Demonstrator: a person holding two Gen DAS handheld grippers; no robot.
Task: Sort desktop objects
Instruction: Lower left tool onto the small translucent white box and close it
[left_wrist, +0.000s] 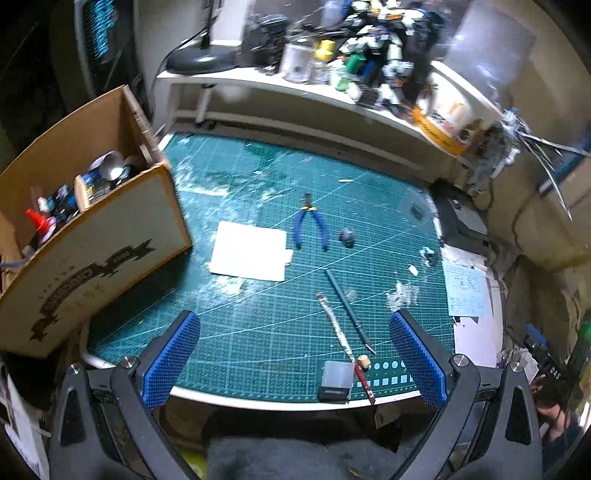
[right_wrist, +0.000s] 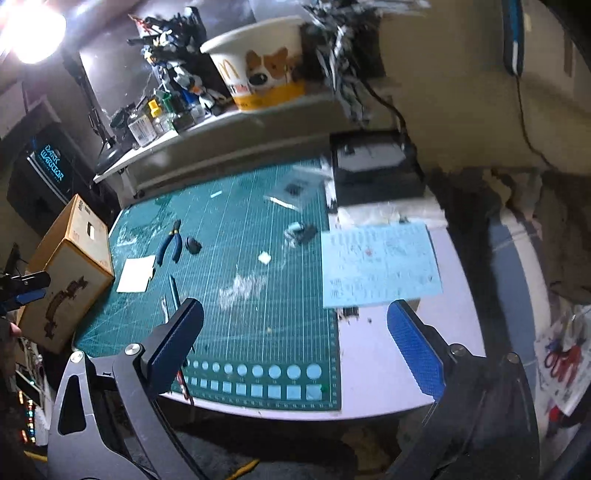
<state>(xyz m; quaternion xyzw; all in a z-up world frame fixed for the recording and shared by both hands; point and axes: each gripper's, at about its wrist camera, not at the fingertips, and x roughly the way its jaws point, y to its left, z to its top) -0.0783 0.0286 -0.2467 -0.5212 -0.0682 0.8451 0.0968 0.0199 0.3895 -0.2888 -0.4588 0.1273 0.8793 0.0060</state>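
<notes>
On the green cutting mat (left_wrist: 258, 332) lie blue-handled pliers (left_wrist: 309, 225), a white card (left_wrist: 249, 251), a small grey round part (left_wrist: 347, 235), a dark craft knife (left_wrist: 349, 310), a paint-stained stick (left_wrist: 338, 326) and a small grey box (left_wrist: 336, 380) at the front edge. My left gripper (left_wrist: 295, 354) hangs open above the mat's near edge, nothing between its blue pads. My right gripper (right_wrist: 295, 343) is open over the mat's front right part (right_wrist: 258, 295), also empty. The pliers (right_wrist: 170, 243) and card (right_wrist: 136, 274) lie far left in the right wrist view.
An open cardboard box (left_wrist: 92, 229) holding bottles and tubes stands at the mat's left. A raised white shelf (left_wrist: 295, 85) at the back carries jars, a model robot and a paper bucket (right_wrist: 258, 66). A blue sheet (right_wrist: 380, 266) and a black box (right_wrist: 376, 166) lie right of the mat.
</notes>
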